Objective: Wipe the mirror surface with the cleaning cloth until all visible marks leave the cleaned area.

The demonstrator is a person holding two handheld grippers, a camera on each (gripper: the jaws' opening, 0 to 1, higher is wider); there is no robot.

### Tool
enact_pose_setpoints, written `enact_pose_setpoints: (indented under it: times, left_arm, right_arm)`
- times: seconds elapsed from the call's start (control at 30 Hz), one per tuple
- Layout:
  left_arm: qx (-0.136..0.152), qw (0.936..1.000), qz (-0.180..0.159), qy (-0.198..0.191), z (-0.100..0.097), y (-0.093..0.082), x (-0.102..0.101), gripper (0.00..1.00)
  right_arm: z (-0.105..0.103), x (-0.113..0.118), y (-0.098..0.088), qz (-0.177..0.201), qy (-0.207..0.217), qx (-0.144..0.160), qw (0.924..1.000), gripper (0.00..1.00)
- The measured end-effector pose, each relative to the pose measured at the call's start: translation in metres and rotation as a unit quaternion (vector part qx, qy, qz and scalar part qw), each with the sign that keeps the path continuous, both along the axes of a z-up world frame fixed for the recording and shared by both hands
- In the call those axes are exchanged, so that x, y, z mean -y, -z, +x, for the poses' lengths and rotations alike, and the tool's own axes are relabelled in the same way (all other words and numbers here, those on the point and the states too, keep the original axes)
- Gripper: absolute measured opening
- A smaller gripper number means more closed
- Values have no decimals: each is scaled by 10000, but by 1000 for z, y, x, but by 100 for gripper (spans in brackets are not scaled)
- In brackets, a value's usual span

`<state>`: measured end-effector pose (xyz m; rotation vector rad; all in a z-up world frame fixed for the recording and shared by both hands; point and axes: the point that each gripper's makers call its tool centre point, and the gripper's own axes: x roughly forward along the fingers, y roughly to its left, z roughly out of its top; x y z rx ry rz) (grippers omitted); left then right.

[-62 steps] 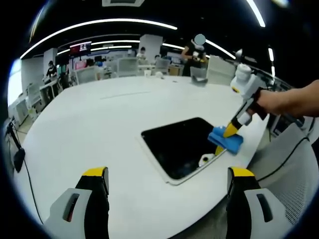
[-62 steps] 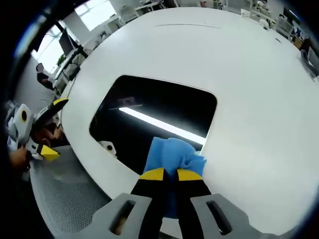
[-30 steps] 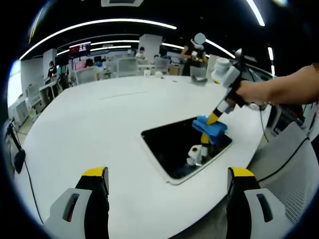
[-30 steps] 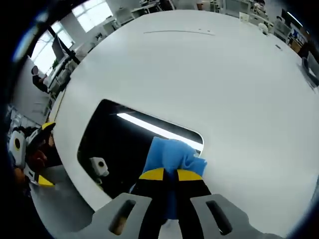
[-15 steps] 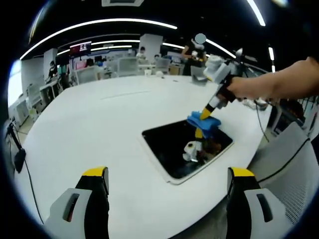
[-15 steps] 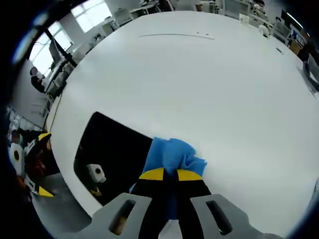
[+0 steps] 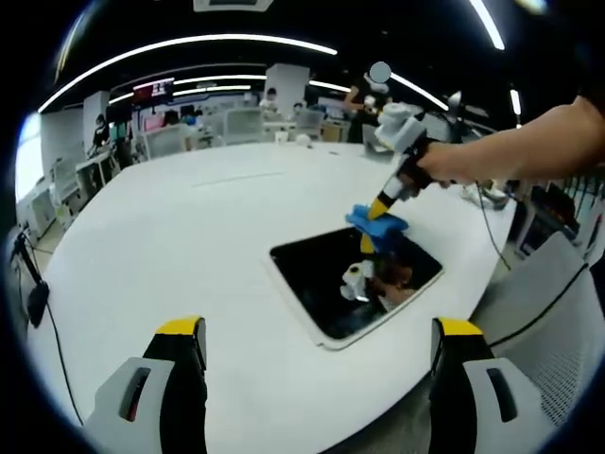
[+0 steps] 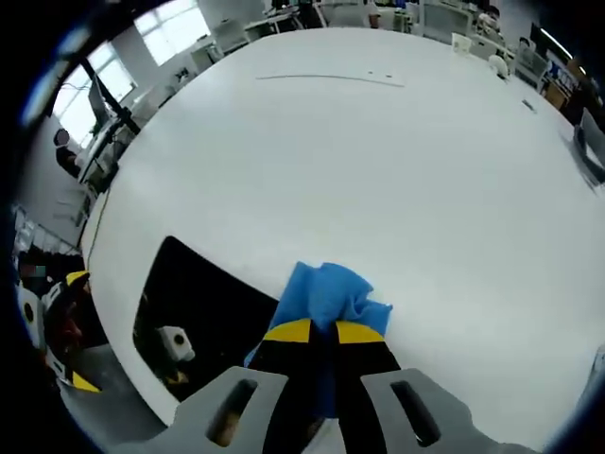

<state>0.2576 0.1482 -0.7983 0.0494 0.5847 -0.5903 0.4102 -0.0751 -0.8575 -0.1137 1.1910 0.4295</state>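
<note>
The left gripper view sits back from the table (image 7: 170,236), looking level across it toward the mirror (image 7: 350,284) far ahead. The right gripper view looks steeply down, close over the cloth (image 8: 326,293) at the mirror's (image 8: 189,303) edge. Both views share mirror, cloth and tabletop.

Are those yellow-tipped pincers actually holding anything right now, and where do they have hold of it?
The right gripper pinches the blue cleaning cloth by its bunched near end, the rest fanning out past the jaws. The left gripper holds nothing; its jaws stand wide apart.
</note>
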Motion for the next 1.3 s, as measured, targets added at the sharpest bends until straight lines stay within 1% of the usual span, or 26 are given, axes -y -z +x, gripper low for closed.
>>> enact_pose_setpoints:
  times: [0.27, 0.4, 0.5, 0.67, 0.8, 0.87, 0.93, 1.23, 1.3]
  left_arm:
    - [-14, 10000, 7, 5, 0, 1, 0, 99]
    - [-6, 10000, 25, 10, 0, 1, 0, 99]
    - [0, 10000, 18, -1, 0, 1, 0, 99]
    - [3, 10000, 22, 13, 0, 1, 0, 99]
    - [6, 10000, 21, 11, 0, 1, 0, 99]
    - [8, 10000, 19, 13, 0, 1, 0, 99]
    - [14, 10000, 18, 15, 0, 0, 0, 99]
    - [22, 10000, 7, 44, 0, 0, 2, 99]
    - [26, 10000, 9, 46, 0, 0, 2, 99]
  right_arm:
    - [-3, -1, -3, -15, -38, 7, 10000, 2]
    - [-3, -2, -5, 50, 14, 22, 10000, 2]
    - [3, -4, -14, 63, -34, 141, 9999, 2]
    - [11, -7, -25, 99, -64, 207, 9997, 2]
    - [8, -5, -26, 103, -74, 200, 9997, 2]
    - [6, -1, -26, 121, -30, 216, 9997, 2]
    - [4, 5, -26, 239, 152, 167, 9995, 2]
    - [-5, 44, -38, 81, 235, 333, 9991, 2]
    - [-7, 51, -41, 94, 271, 342, 9990, 2]
